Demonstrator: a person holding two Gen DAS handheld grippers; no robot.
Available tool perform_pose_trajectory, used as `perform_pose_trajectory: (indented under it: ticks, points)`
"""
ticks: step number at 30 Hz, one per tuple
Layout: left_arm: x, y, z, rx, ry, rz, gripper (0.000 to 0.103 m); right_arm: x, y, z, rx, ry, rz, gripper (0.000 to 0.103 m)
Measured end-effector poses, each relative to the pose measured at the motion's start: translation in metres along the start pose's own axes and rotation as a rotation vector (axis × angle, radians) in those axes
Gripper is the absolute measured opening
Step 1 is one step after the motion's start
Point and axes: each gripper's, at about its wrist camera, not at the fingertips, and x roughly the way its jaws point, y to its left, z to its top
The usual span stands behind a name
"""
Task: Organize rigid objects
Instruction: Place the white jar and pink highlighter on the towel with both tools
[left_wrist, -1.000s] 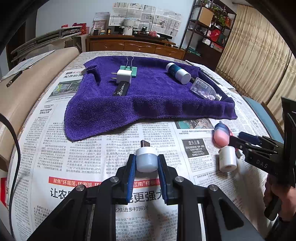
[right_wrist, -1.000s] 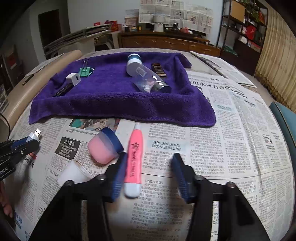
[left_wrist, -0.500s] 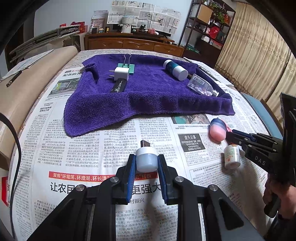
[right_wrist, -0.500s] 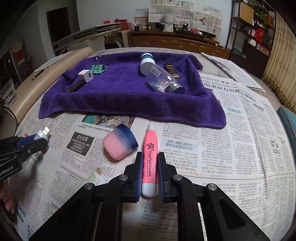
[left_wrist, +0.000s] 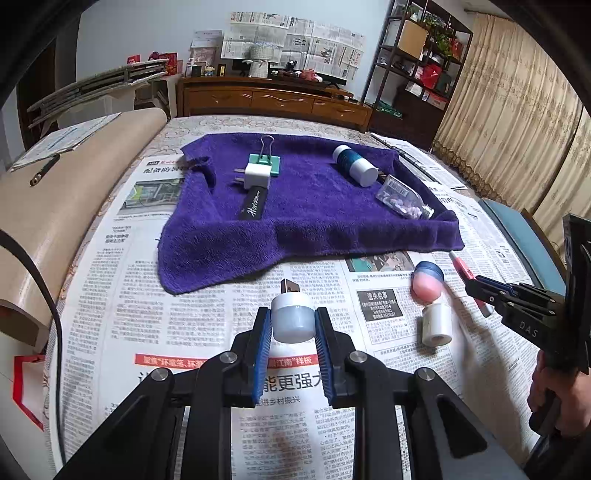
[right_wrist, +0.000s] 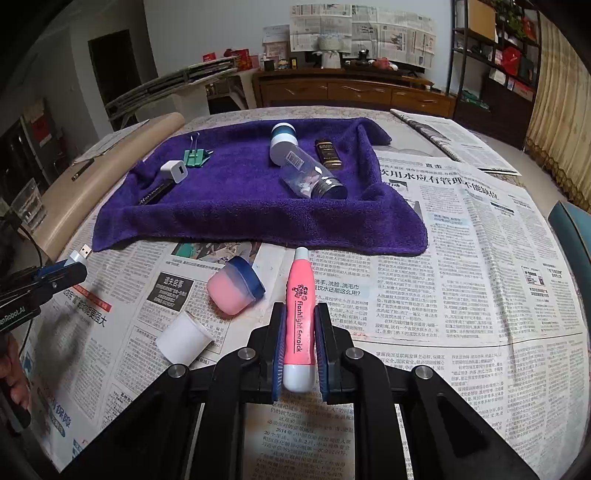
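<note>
A table spread with newspaper sheets (right_wrist: 424, 280) fills both views, with a purple towel (right_wrist: 236, 199) laid across its far half. Behind it stand a wooden sideboard (left_wrist: 273, 99) against a wall hung with more newspaper, a dark shelf unit (left_wrist: 417, 66) to the right, and beige curtains (left_wrist: 517, 129). Six things lie on the towel: one green binder clip (left_wrist: 264, 160), one white plug adapter (left_wrist: 255, 175), one black pen-like stick (left_wrist: 254, 205), one teal-and-white bottle (left_wrist: 354, 165), one clear bottle of pills (left_wrist: 402, 197) and one dark brown case (right_wrist: 328, 154). On the paper in front of the towel lie one pink jar with a blue lid (right_wrist: 234, 290), tipped on its side, and just beside it one small white cup (right_wrist: 183, 336), also tipped over. The left gripper (left_wrist: 291, 323) pinches one white USB lamp (left_wrist: 291, 318), its plug pointing toward the towel, held above the paper. The right gripper (right_wrist: 300, 343) pinches one pink flashlight earpick (right_wrist: 300, 321) near its white end, its tip aimed at the towel's near edge.
</note>
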Motion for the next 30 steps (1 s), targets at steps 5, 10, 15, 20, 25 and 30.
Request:
perform_pose_trajectory:
  ticks: [5,10,15,20,25,30]
  points:
    - [-0.003,0.004,0.009,-0.004,-0.012,-0.013,0.022,-0.008,0.002,0.009,-0.003,-0.007,0.035,0.015]
    - [0.002,0.005,0.028,0.019,-0.018,-0.007,0.022,-0.006,0.005,0.030,-0.014,-0.021,0.059,0.015]
    - [0.012,0.011,0.052,0.021,-0.024,-0.010,0.022,0.010,0.009,0.059,-0.030,-0.016,0.081,0.015]
    - [0.032,0.024,0.075,0.009,-0.016,-0.007,0.022,0.032,0.016,0.086,-0.053,-0.006,0.098,0.015]
    - [0.058,0.033,0.092,0.015,0.012,0.031,0.022,0.058,0.026,0.107,-0.093,0.021,0.108,0.015]
    - [0.085,0.035,0.103,0.038,0.058,0.057,0.022,0.084,0.031,0.119,-0.116,0.059,0.123,0.015]
